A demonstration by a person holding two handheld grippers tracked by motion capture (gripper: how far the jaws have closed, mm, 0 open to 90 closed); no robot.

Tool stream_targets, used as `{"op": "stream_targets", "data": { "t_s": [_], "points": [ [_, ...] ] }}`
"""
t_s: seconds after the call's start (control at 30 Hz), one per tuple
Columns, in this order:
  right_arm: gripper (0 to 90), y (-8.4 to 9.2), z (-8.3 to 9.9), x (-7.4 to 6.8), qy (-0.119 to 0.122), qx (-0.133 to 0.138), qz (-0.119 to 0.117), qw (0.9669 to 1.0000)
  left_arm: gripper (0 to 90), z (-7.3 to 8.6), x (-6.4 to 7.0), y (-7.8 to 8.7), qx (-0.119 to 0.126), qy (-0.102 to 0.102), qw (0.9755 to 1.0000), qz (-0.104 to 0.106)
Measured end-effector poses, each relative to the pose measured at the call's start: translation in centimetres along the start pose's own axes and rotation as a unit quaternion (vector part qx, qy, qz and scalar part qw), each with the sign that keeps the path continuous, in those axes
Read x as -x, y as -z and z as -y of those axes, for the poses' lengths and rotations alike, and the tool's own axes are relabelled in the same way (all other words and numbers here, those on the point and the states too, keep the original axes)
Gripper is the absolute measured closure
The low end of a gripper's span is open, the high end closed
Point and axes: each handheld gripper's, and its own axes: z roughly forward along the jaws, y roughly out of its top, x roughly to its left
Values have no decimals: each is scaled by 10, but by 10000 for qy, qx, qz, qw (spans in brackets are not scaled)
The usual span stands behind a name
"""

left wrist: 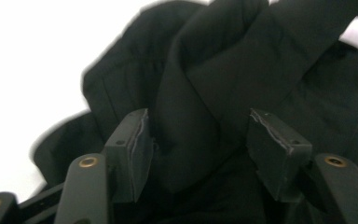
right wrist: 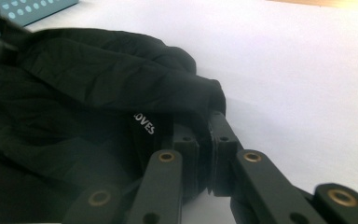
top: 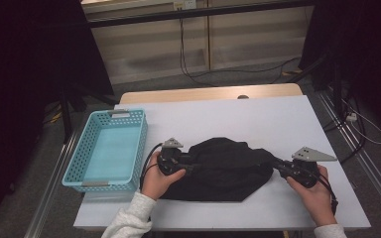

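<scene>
**Kid:** What is the person doing with that soft black cloth garment [top: 223, 168] low in the middle of the picture?

**Grown-up:** Looks like folding it, I think. Start at the bottom, where the sleeves come in. The right gripper [top: 284, 168], at the lower right, has its jaws pressed together on the edge of the cloth. In the right gripper view the cloth is tucked right between them [right wrist: 208, 140]. That grip keeps that end from sliding.

**Kid:** And the other one?

**Grown-up:** The left gripper [top: 186, 166], at the lower left of the cloth, has its jaws spread apart. In the left gripper view a fat fold of cloth sits between the pads [left wrist: 140, 144], but they don't squeeze it. I guess it is getting ready to pinch that fold.

**Kid:** Why is the cloth flat on the white table [top: 228, 116]?

**Grown-up:** So it stays smooth while folded.

**Kid:** And the light blue plastic basket with holes [top: 79, 153]?

**Grown-up:** It waits farther off, at the left edge, just beside the cloth. Maybe the folded cloth goes in there.
</scene>
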Motion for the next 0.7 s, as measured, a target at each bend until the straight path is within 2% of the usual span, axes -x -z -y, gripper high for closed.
{"op": "stream_targets", "data": {
  "t_s": [0.03, 0.07, 0.17, 0.23, 0.3, 0.47, 0.6, 0.7],
  "points": [
    [849, 0, 0, 1, -9, 8, 5, 10000, 406, 2, -1, -2, -44, -37, 10000, 2],
    [851, 0, 0, 2, -38, 6, 36, 10000, 404, 3, -1, -3, 16, -44, 10000, 14],
    [856, 1, 0, 10, -182, 28, 162, 9997, 402, 3, -3, -2, 49, -19, 10000, 11],
    [856, 2, 0, 14, -191, -19, 292, 9994, 400, 4, -3, -1, 39, 17, 10000, 31],
    [858, 4, 1, 17, -204, -40, 348, 9992, 398, 4, -4, -1, -5, 19, 10000, -63],
    [856, 5, 2, 20, -254, -46, 364, 9990, 372, 6, -10, 3, -30, 114, 9999, -74],
    [852, 6, 4, 21, -275, -53, 365, 9989, 354, 5, -10, 9, -3, 82, 9999, -98],
    [849, 6, 4, 20, -249, -67, 359, 9990, 374, 5, -8, 9, 7, 69, 9999, -95]
  ]
}}
